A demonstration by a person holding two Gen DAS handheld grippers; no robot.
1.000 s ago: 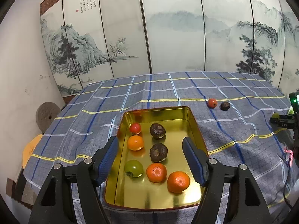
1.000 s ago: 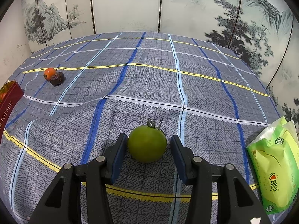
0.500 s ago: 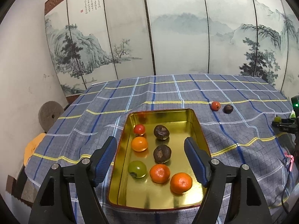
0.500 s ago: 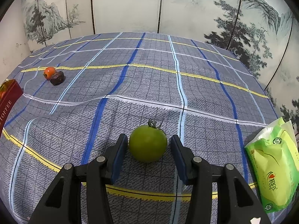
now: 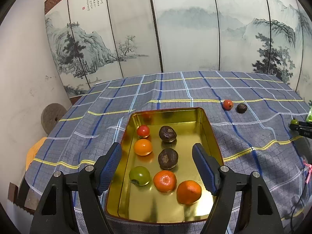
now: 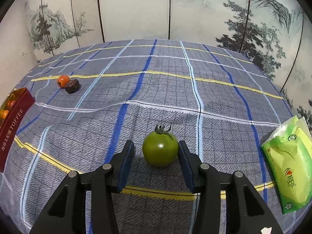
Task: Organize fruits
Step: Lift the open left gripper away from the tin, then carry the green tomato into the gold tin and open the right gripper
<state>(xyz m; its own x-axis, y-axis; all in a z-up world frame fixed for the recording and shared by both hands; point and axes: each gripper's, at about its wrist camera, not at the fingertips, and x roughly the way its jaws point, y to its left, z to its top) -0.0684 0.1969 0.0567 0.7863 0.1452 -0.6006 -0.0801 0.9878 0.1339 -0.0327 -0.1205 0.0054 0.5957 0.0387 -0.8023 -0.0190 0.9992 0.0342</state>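
Observation:
A gold tin tray (image 5: pixel 202 117) on the plaid cloth holds several fruits: a red tomato (image 5: pixel 143 130), an orange fruit (image 5: pixel 143 146), a green tomato (image 5: pixel 139 175), two tangerines (image 5: pixel 165 178), and two dark brown fruits (image 5: pixel 167 158). My left gripper (image 5: pixel 158 163) hovers open over the tray, empty. A green tomato (image 6: pixel 160 151) sits on the cloth between the fingers of my right gripper (image 6: pixel 156 158); the right pad touches it, and a gap shows at the left pad. A small red-orange fruit (image 6: pixel 62 80) and a dark fruit (image 6: pixel 72 85) lie together on the cloth.
A green tissue pack (image 6: pixel 290 163) lies at the right edge of the table. The tray's red side (image 6: pixel 11 122) shows at far left in the right wrist view. A painted folding screen stands behind the table. A round stone (image 5: pixel 51 117) leans at the left wall.
My left gripper has pulled back and risen from the tray. My right gripper has risen and tilted; the green tomato now sits against its right pad, with a gap at the left pad.

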